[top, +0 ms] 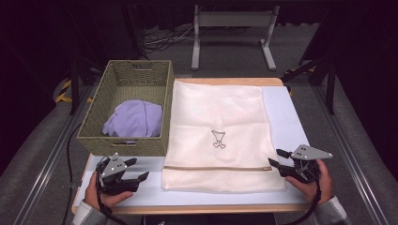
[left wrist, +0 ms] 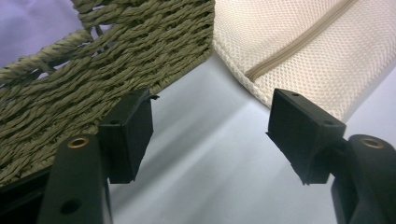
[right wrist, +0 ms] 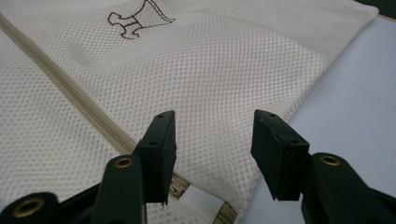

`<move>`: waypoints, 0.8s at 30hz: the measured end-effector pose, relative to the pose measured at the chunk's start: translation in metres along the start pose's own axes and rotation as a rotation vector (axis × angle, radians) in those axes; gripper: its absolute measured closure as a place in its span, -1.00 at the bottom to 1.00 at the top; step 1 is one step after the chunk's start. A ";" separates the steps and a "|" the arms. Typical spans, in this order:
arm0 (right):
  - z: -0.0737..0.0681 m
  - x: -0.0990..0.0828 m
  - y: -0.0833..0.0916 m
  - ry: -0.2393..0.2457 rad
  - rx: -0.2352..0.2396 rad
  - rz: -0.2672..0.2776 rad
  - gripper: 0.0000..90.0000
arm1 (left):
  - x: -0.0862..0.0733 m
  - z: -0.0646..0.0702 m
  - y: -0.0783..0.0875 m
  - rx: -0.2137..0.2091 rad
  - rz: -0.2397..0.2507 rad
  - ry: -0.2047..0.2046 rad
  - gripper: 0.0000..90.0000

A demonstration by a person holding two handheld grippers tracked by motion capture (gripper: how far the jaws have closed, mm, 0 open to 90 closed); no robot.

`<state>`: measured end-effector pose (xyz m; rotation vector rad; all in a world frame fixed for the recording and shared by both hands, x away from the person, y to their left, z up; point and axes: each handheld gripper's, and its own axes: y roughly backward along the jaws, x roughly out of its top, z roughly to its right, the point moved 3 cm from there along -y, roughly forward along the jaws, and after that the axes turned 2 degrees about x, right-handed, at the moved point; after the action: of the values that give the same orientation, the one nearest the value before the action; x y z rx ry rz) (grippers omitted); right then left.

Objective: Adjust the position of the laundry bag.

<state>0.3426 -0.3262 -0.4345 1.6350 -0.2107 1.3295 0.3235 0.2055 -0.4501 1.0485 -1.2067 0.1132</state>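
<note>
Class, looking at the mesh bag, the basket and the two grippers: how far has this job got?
Nothing looks done: the mesh bag lies flat with its zip closed, and the purple cloth sits in the basket. In hand: the right gripper, jaws open, hovers at the zip's end; the left gripper waits open by the basket. Left, probably: unzip, move the cloth into the bag.

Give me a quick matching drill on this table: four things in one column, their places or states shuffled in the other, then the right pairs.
Things:
1. purple cloth
2. mesh bag
3. left hand-held gripper
4. right hand-held gripper

Places or states:
A. open, at the zipper's end on the bag's near corner
B. spread flat on the table, zipper along its near edge
C. bunched inside the woven basket
D. open, over bare table just in front of the basket

Pairs: 1-C, 2-B, 3-D, 4-A
</note>
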 end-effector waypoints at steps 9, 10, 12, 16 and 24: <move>-0.001 -0.004 0.006 -0.012 0.002 -0.002 0.27 | 0.008 0.008 -0.007 -0.039 0.001 -0.031 -0.24; -0.002 -0.004 0.007 -0.013 0.004 -0.003 0.31 | 0.009 0.009 -0.007 -0.044 0.003 -0.036 -0.24; -0.003 -0.005 0.009 -0.014 0.014 -0.001 0.37 | 0.012 0.011 -0.008 -0.055 0.008 -0.043 -0.21; -0.006 -0.009 0.010 -0.013 0.022 -0.012 0.46 | 0.015 0.015 -0.012 -0.074 0.004 -0.063 -0.15; -0.008 -0.017 0.017 -0.026 0.021 -0.036 0.51 | 0.024 0.022 -0.021 -0.093 0.003 -0.099 -0.07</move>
<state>0.3200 -0.3360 -0.4396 1.6668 -0.1826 1.2884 0.3302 0.1678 -0.4444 0.9808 -1.2907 0.0073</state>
